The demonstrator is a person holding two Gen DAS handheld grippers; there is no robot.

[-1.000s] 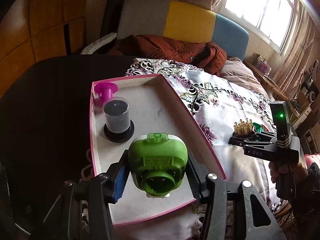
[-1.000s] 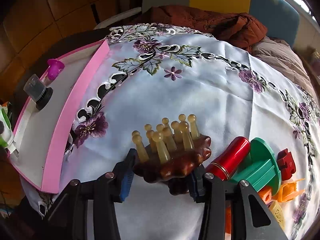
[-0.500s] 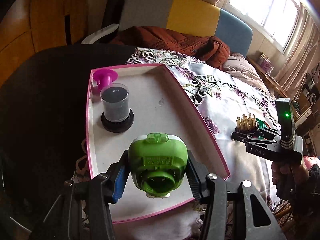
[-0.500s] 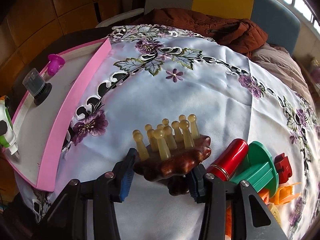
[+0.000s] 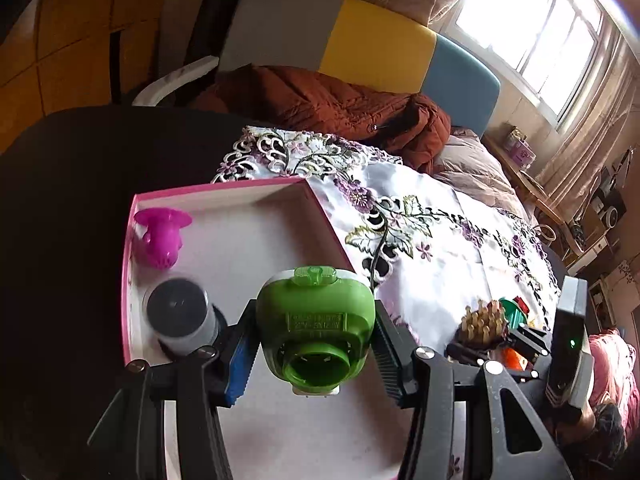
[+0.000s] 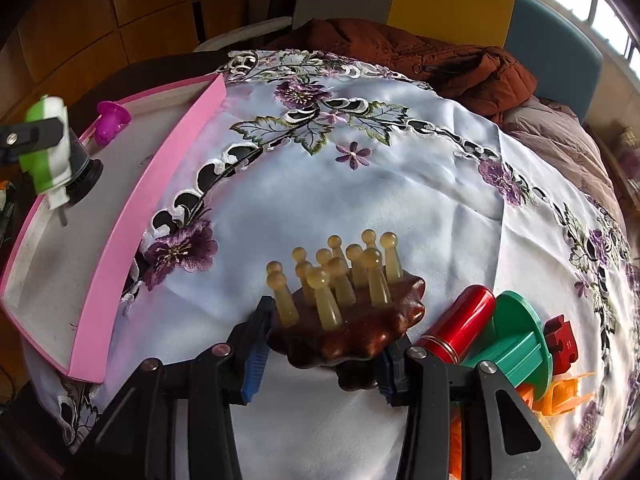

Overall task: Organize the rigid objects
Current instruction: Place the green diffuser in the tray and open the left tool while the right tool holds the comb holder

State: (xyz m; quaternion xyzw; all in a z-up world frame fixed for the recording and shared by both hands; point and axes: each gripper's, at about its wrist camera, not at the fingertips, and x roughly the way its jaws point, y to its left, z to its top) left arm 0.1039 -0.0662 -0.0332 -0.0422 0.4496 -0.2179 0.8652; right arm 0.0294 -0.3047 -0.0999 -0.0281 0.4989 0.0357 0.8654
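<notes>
Left gripper (image 5: 314, 354) (holding green plug (image 5: 316, 320)) advanced over tray (image 5: 224, 194).

Both views look steeply down along their own tongs, close to the cloth-covered desk (image 6: 400, 200). The left wrist view hangs over the pink tray (image 5: 224, 194); the right wrist view sits beside it, sharing that tray (image 6: 132, 216) and the sofa (image 6: 452, 0) behind.
</notes>
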